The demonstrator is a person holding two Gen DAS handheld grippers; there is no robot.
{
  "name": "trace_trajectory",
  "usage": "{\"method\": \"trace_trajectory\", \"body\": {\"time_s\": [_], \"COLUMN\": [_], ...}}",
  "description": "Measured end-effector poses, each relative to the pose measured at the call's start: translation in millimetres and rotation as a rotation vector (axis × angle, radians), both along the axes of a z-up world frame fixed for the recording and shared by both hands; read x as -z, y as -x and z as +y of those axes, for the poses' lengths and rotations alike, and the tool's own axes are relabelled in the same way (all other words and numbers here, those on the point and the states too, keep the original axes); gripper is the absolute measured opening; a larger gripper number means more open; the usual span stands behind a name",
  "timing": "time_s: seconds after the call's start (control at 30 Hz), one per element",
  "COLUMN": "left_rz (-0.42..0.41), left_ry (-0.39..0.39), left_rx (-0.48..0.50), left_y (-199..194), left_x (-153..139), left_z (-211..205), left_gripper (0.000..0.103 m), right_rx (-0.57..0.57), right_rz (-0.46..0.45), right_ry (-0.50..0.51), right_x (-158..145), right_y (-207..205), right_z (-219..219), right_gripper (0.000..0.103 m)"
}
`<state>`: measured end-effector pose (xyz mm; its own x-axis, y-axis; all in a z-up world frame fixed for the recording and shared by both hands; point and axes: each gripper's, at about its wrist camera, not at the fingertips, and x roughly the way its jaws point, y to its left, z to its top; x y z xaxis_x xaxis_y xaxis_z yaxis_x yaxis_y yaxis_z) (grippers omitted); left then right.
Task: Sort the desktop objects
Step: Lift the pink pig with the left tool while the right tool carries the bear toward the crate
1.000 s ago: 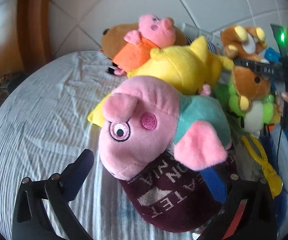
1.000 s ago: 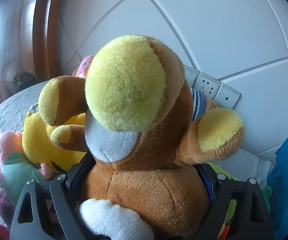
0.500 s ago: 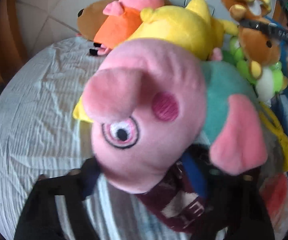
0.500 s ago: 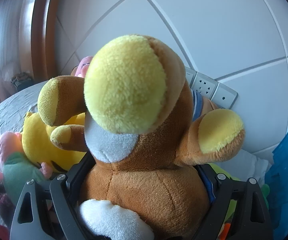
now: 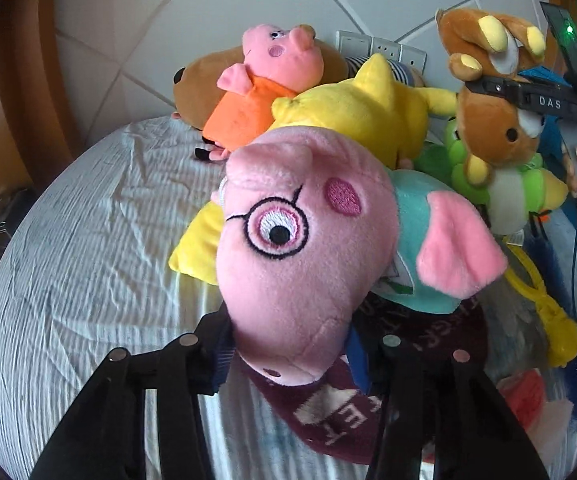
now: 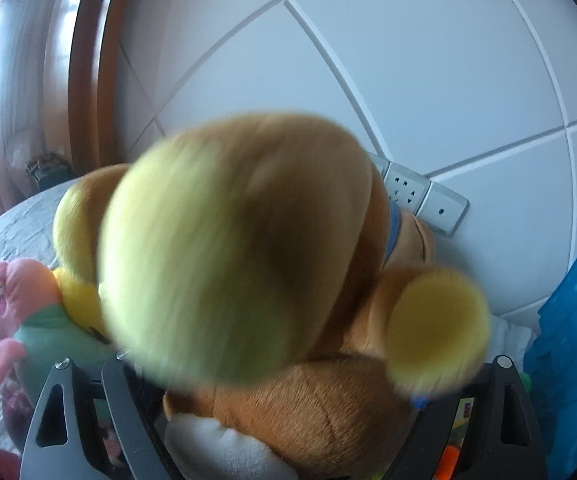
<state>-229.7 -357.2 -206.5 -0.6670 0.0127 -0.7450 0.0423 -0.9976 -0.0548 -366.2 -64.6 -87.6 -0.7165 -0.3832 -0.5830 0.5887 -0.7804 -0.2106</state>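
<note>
Left tool (image 5: 288,356) grips pig plush (image 5: 300,240) snout-down.

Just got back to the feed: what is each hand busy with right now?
Both grippers hold plush toys. The left gripper is shut on the glasses pig, raised over a maroon cap on the white cloth. The right gripper is shut on the brown bear, blurred, up in front of the tiled wall. More plush toys lie heaped by the wall sockets.
</note>
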Motion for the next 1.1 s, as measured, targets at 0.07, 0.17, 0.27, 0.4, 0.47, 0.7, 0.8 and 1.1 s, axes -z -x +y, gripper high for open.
{"method": "trace_trajectory", "body": {"time_s": [0.07, 0.17, 0.27, 0.4, 0.47, 0.7, 0.8, 1.1], "left_rz": [0.022, 0.044, 0.066, 0.090, 0.099, 0.143, 0.168, 0.253], "left_ry": [-0.002, -0.006, -0.017, -0.017, -0.015, -0.001, 0.012, 0.042], "left_rx": [0.011, 0.026, 0.044, 0.052, 0.056, 0.109, 0.141, 0.279], "left_y": [-20, -34, -46, -56, -61, -83, -92, -99], "left_x": [-3, -11, -22, -39, -47, -87, -106, -170], "left_z": [8, 19, 29, 40, 44, 69, 81, 128], "left_gripper": [0.046, 0.046, 0.046, 0.046, 0.046, 0.046, 0.046, 0.046], "right_rx": [-0.004, -0.013, -0.018, -0.017, -0.016, 0.006, 0.019, 0.093], "right_rz": [0.002, 0.003, -0.002, -0.017, -0.022, -0.056, -0.069, -0.002], "right_ry": [0.005, 0.002, 0.005, 0.019, 0.029, 0.113, 0.162, 0.235], "right_x": [-4, -7, -10, -14, -19, -49, -68, -131], "right_y": [-4, -8, -12, -15, -19, -36, -47, -104], "right_z": [3, 1, 7, 11, 7, 40, 60, 102], "right_gripper": [0.085, 0.082, 0.080, 0.077, 0.075, 0.073, 0.072, 0.072]}}
